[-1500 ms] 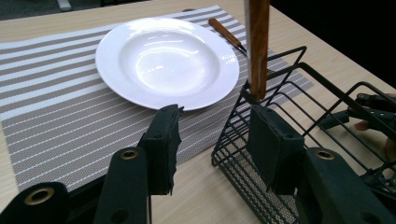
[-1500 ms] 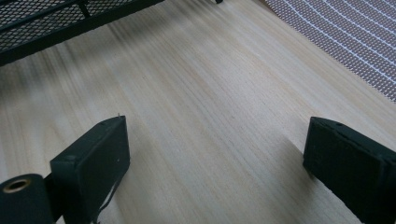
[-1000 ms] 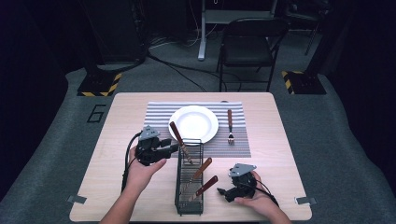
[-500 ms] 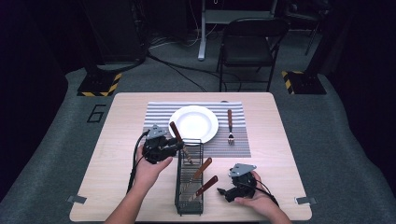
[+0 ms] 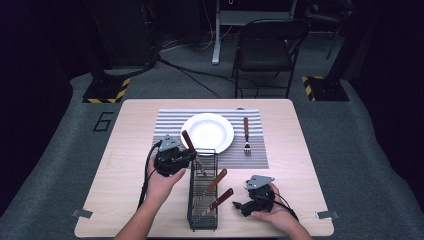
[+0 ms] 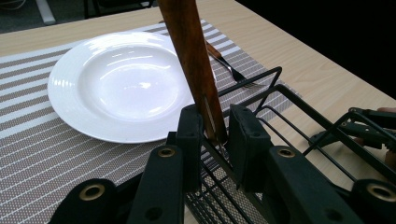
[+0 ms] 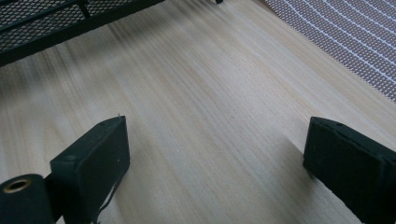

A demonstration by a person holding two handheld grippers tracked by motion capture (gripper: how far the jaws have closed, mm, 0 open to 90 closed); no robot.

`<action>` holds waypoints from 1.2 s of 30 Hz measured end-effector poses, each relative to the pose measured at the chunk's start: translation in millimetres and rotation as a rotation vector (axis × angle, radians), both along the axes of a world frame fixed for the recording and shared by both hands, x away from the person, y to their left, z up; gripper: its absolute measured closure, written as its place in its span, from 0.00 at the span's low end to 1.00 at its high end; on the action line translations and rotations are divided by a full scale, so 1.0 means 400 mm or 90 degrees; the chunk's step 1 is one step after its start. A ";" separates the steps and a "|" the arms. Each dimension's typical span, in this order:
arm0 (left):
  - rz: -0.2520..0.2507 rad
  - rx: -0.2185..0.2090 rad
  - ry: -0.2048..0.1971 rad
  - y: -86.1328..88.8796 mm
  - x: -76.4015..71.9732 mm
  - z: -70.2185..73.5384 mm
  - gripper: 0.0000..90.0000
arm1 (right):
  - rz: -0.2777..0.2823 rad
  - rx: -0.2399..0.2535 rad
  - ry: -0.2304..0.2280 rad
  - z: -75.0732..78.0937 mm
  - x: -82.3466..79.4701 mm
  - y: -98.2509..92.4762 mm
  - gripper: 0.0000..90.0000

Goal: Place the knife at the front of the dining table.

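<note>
A black wire basket (image 5: 202, 200) stands on the table's near middle with three wooden-handled utensils in it. My left gripper (image 5: 187, 158) is at the basket's far left corner. Its jaws have just been closing, and their pads now press both sides of the upright utensil handle (image 6: 191, 51) where it leaves the basket rim (image 6: 280, 93); that handle (image 5: 188, 141) leans toward the plate. My right gripper (image 5: 239, 206) rests low on the wood right of the basket, and it (image 7: 215, 158) is open with bare table between its jaws.
A white plate (image 5: 207, 132) lies on a striped placemat (image 5: 170, 125), with a fork (image 5: 246, 135) to its right. Two more wooden handles (image 5: 216, 182) slant out of the basket. A chair (image 5: 265, 50) stands beyond the table's far edge.
My left gripper has shifted slightly right to the basket corner and its jaws have narrowed onto the upright handle. The right hand has stayed where it was.
</note>
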State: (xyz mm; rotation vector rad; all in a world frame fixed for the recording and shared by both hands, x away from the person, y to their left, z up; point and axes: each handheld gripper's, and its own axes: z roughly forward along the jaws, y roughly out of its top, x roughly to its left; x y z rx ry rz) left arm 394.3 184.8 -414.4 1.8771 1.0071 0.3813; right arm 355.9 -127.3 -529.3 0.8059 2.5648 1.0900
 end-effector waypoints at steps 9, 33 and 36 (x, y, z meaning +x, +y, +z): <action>-0.010 0.007 -0.020 -0.012 -0.019 0.009 0.89 | 0.002 0.000 0.000 0.000 0.000 0.000 0.07; -0.027 0.025 0.013 -0.009 -0.019 0.033 0.89 | 0.002 -0.001 0.000 0.000 0.000 0.000 0.07; -0.024 0.021 0.013 -0.014 -0.010 0.032 0.89 | 0.001 0.000 0.001 0.000 0.000 0.000 0.07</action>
